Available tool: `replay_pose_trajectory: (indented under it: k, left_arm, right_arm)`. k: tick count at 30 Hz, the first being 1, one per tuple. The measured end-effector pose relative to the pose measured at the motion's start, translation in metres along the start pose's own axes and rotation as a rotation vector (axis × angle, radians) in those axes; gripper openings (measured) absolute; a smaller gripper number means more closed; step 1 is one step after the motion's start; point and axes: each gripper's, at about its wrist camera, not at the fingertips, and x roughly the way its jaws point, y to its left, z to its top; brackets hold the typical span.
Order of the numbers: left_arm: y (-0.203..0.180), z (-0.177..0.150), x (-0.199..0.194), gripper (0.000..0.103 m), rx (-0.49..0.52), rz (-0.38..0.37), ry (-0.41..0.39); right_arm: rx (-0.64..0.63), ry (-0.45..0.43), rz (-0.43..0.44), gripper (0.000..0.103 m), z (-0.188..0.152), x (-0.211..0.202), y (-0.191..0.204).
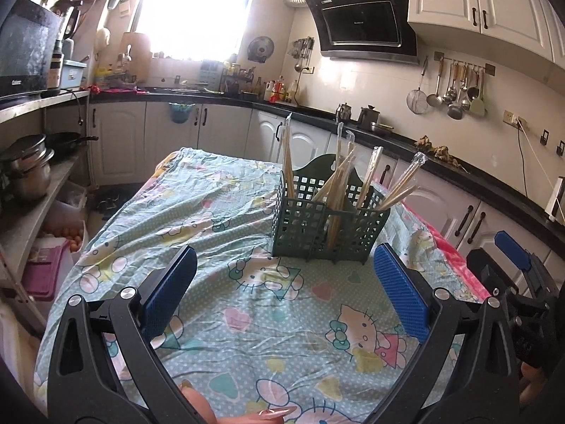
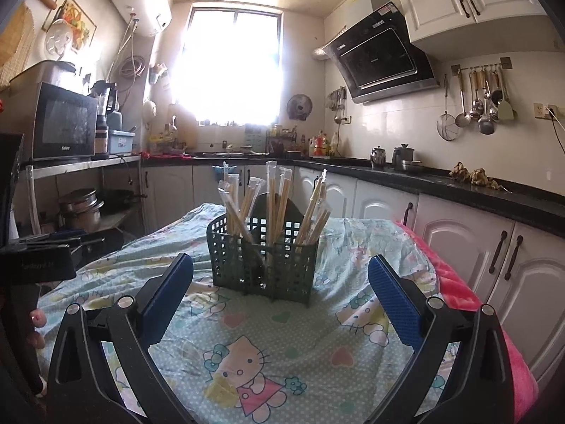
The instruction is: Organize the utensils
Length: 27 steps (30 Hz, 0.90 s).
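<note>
Surface: table covered by a pale blue cartoon-cat cloth (image 1: 247,318), wrinkled; a pink cloth (image 2: 469,282) shows along its right edge.
Room: kitchen; bright window (image 2: 233,70) at the far wall, black countertop (image 2: 459,183) over white cabinets, range hood (image 1: 363,24) on the right wall, ladles and strainer on a rail (image 1: 455,88), microwave (image 2: 63,123) on a shelf at left.
Holder: dark green lattice utensil basket (image 1: 325,226) standing upright on the cloth, centre-right, divided into compartments.
Chopsticks: wrapped wooden chopsticks (image 1: 339,183) stand in the basket, long axes near vertical, tips upward, fanning left and right.
Left gripper (image 1: 282,275): blue pads spread wide, nothing between them; short of the basket.
Right gripper (image 2: 279,282): pads likewise spread apart and empty; basket sits ahead between the fingers, not touched.
</note>
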Motion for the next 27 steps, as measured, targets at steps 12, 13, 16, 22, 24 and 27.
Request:
replay_pose_trajectory:
  k: [12, 13, 16, 22, 24, 27]
  left_arm:
    - [0.0001, 0.0005, -0.0028, 0.092, 0.000, -0.002, -0.005]
    - [-0.0002, 0.0005, -0.0026, 0.092, 0.001, -0.003, -0.005]
    - [-0.0004, 0.0005, -0.0023, 0.092, 0.000, -0.002, -0.005]
    - [-0.0011, 0.0005, -0.0026, 0.092, 0.004, 0.001, -0.006]
    - [-0.0010, 0.0007, -0.0030, 0.092, 0.005, 0.001, -0.007]
    - [-0.0010, 0.0009, -0.0035, 0.092, 0.003, 0.004, -0.008]
  right_arm:
    - [0.019, 0.005, 0.001, 0.097, 0.0000, 0.0017, -0.0024]
    - [0.020, 0.006, 0.001, 0.097, 0.0002, 0.0018, -0.0022]
    - [0.019, 0.005, 0.001, 0.097, 0.0002, 0.0015, -0.0025]
    - [0.017, 0.002, 0.001, 0.097, 0.0001, 0.0012, -0.0022]
    - [0.016, 0.002, 0.000, 0.097, 0.0000, 0.0012, -0.0023]
    - [0.018, 0.001, -0.001, 0.097, 0.0002, 0.0010, -0.0025]
